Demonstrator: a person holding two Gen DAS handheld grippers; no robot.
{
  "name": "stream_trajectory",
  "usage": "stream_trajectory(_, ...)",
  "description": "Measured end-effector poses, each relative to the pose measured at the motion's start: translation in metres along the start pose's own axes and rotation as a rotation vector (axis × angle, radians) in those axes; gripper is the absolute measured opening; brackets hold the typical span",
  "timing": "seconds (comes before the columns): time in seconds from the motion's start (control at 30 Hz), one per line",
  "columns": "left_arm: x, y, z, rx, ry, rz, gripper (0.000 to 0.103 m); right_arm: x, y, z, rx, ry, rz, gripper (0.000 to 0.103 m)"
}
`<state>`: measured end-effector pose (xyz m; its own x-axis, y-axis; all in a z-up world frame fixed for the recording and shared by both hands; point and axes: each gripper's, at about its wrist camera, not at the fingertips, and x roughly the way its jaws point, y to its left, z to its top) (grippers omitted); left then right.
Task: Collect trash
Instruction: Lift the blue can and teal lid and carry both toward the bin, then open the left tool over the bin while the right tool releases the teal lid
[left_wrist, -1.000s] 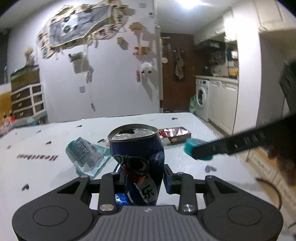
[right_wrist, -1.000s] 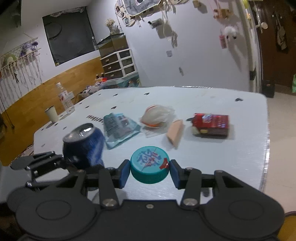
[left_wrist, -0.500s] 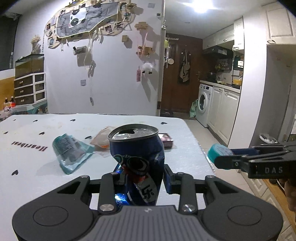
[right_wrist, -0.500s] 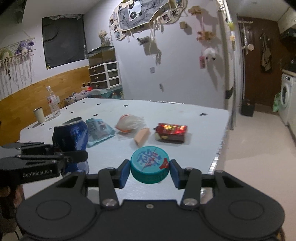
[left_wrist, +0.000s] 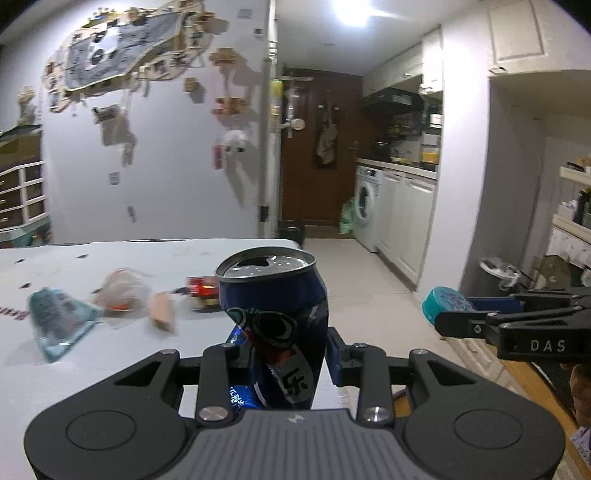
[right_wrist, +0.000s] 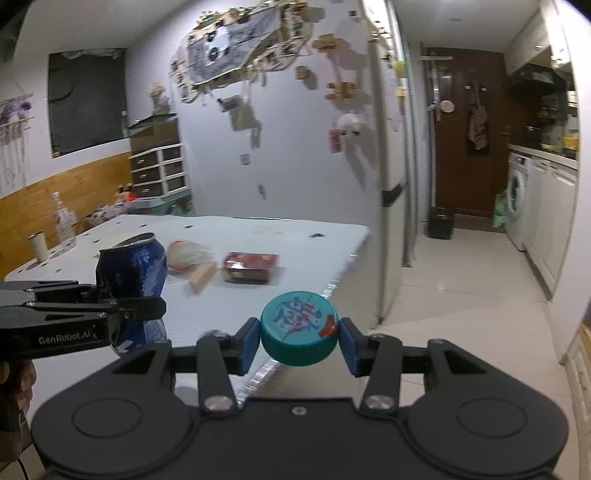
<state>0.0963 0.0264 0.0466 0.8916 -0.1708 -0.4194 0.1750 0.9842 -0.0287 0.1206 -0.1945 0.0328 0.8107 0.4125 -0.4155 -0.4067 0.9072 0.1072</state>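
While the left gripper (left_wrist: 280, 354) clamps a dented blue can (left_wrist: 275, 325) above the table's (left_wrist: 110, 369) near edge, the right gripper (right_wrist: 299, 341) pinches a teal cap (right_wrist: 298, 332) beyond the table's right edge; 4 scraps lie behind.

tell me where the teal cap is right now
The teal cap sits clamped in the right tool, centre of the right wrist view, held beyond the table corner, right of the blue can.

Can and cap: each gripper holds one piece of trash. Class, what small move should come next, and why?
Probably carry both toward the lined bin on the floor to the right. The left gripper already clamps the dented can, the right gripper clamps the teal cap, and both are off the table.
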Motion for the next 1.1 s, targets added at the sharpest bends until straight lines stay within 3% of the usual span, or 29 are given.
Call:
stream_trajectory(0.53, 0.078, -0.114, -0.018, 0.031, 0.096, -0.197, 0.036, -0.023, -0.115, -0.048, 0.110, 0.068, -0.177, 0.047)
stream_trajectory(0.77, 0.130, -0.157, -0.042, 0.027, 0.203, -0.263, 0.036, -0.014, -0.162, -0.088, 0.167, 0.157, -0.230, 0.047)
stream_trajectory(1.1, 0.207, -0.186, -0.087, -0.026, 0.399, -0.307, 0.036, 0.029, -0.206, -0.148, 0.247, 0.320, -0.256, 0.047)
